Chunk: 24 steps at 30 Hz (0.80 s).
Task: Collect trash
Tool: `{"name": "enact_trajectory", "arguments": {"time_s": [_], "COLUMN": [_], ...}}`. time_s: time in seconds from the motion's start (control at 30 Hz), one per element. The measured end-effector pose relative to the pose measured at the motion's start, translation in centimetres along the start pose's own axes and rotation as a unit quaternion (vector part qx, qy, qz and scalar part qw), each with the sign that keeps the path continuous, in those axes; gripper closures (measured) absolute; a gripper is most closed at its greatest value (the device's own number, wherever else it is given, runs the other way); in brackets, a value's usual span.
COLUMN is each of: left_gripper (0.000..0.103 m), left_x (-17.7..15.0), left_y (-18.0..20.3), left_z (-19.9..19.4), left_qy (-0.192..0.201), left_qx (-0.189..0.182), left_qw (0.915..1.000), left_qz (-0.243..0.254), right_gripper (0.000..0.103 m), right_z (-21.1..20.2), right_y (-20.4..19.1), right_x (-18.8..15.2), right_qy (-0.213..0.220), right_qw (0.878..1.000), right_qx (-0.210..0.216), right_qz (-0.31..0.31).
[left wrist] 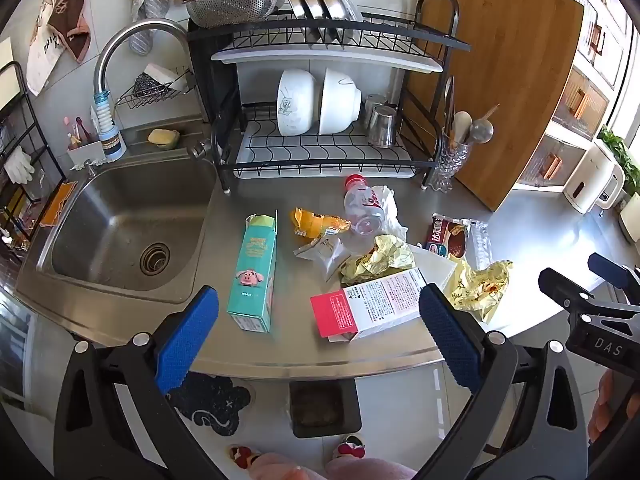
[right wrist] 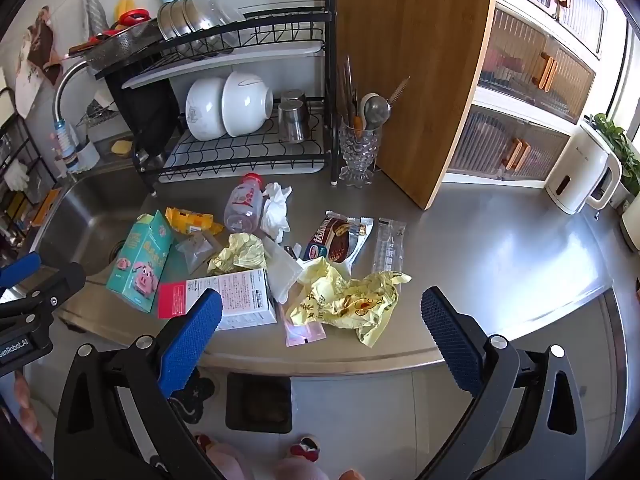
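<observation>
Collection not begun: both left gripper [left wrist: 318, 338] and right gripper [right wrist: 322, 340] hover empty, jaws apart; cartons, wrappers and plastic bottle [left wrist: 362, 208] remain on counter [right wrist: 500, 264]; bin [right wrist: 258, 402] below.

A white tissue [left wrist: 390, 210] lies partly hidden behind the plastic bottle [left wrist: 362, 204]. The left gripper's finger [left wrist: 444, 328] covers one corner of the red-and-white carton [left wrist: 372, 304]. Carton print is too small to read.

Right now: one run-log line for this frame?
phase: pre-grasp | left gripper: open, empty | right gripper: open, empty | trash: all on counter | bin: below
</observation>
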State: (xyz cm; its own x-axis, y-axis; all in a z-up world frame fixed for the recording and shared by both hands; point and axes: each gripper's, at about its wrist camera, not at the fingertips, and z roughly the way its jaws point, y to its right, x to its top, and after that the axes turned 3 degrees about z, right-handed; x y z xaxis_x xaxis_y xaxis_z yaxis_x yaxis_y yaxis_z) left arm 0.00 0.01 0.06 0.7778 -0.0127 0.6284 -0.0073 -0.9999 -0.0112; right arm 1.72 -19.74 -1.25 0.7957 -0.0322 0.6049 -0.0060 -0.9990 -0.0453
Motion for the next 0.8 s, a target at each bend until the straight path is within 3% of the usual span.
{"name": "enact_trajectory", "arguments": {"time_s": [0.8], "left_gripper": [0.008], "left_x": [0.25], "left_y": [-0.67], "left_z": [-1.0], "left_qy": [0.011], "left_qx": [0.01], "left_qw": [0.9999], "left_qz": [0.001], "right_gripper": [0.003], "right_z": [-0.98], "right_y": [-0.51], "right_x": [0.3], "right_qy": [0.012], "right_qw": [1.0], "right_qx": [0.0], "right_qz": [-0.005]}}
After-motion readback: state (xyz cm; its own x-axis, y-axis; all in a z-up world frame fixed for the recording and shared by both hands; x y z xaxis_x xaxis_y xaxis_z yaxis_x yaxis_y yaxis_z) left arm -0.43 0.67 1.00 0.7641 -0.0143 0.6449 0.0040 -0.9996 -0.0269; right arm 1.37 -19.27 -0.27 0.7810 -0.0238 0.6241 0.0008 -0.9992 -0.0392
